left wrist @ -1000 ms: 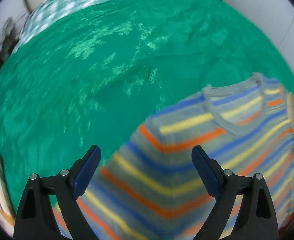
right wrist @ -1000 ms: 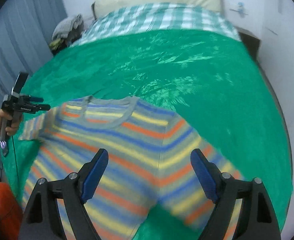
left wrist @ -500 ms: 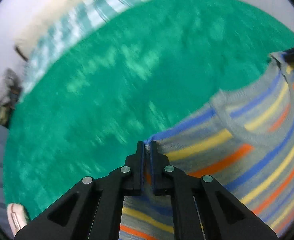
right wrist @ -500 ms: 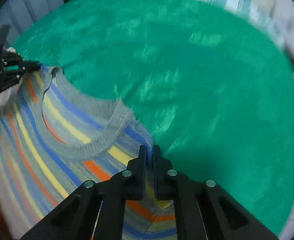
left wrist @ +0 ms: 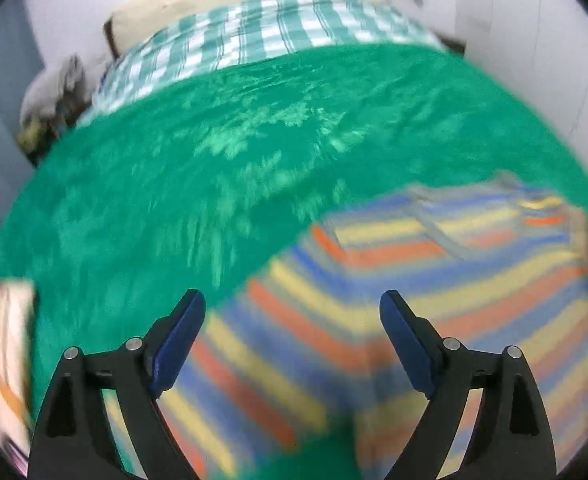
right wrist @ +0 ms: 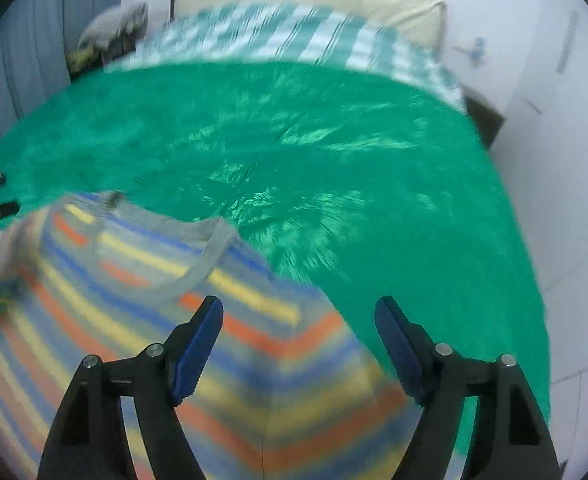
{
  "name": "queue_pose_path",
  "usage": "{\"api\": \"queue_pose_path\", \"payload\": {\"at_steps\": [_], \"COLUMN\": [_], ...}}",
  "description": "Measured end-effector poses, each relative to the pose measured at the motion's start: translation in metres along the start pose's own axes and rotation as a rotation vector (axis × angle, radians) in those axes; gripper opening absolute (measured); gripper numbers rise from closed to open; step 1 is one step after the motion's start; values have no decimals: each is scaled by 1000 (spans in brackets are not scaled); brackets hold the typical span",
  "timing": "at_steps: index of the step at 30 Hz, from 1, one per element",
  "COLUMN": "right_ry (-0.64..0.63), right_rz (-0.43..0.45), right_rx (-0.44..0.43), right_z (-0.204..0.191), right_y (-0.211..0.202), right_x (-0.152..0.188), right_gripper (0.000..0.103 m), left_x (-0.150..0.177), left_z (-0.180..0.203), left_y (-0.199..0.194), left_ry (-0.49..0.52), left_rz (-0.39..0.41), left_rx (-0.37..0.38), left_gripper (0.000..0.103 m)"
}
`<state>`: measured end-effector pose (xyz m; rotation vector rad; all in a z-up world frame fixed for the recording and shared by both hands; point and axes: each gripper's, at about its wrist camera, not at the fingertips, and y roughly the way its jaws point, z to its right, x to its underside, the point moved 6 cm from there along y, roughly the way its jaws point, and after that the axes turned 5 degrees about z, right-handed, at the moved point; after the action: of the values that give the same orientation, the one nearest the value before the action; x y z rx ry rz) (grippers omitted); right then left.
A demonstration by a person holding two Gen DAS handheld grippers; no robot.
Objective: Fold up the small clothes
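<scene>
Both hand-held grippers, left (left wrist: 292, 338) and right (right wrist: 298, 342), have just sprung open, gripping nothing, above a striped shirt (right wrist: 142, 288) spread near the bed's (right wrist: 374, 184) front edge.

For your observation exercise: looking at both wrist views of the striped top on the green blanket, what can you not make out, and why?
- Striped top, left wrist view: hem cut off by the bottom edge and the open left gripper; motion blur smears the knit.
- Right wrist view: the top's lower part is behind the open right gripper.
- Pile beside the bed: too small and blurred to identify.
</scene>
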<state>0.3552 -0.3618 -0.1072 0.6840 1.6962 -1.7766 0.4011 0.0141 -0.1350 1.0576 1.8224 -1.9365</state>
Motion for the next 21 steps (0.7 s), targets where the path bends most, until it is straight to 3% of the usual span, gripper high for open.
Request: {"api": "queue_pose_path", "payload": {"at_steps": [2,4,6,9,12,16,17,21], "right_ry": [30,62,93,178,248,282,286,284], "right_rz": [42,71,51,12,19,-93,-65,-43], "right_rx": [6,26,65,108,165,168,165,168], "right_z": [1,1,-3,-11,-7,-2,-2,-2], "right_y": [-40,-83,-106,-120,-118,-91,-90,-91], "right_x": [30,83,139,206,235,261,264,266], "right_gripper": [91,93,93,93,93,98,103,103], "left_x": [39,77,120,153,166,165,165,166], "left_z": [-8,-19,-29,-36,-38,-36,-36,-37], "left_y": [-40,-56,-48,-14,19,18,17,18], "left_ry": [-50,-103,-167,-249,-234,-243,-242,-240], "left_rz": [16,18,-20,-63,-100,-9,-2,1], "left_rx": [14,5,-53,-94,-119,-149,-153,-157], "left_gripper": [100,101,101,101,103,103,103,103]}}
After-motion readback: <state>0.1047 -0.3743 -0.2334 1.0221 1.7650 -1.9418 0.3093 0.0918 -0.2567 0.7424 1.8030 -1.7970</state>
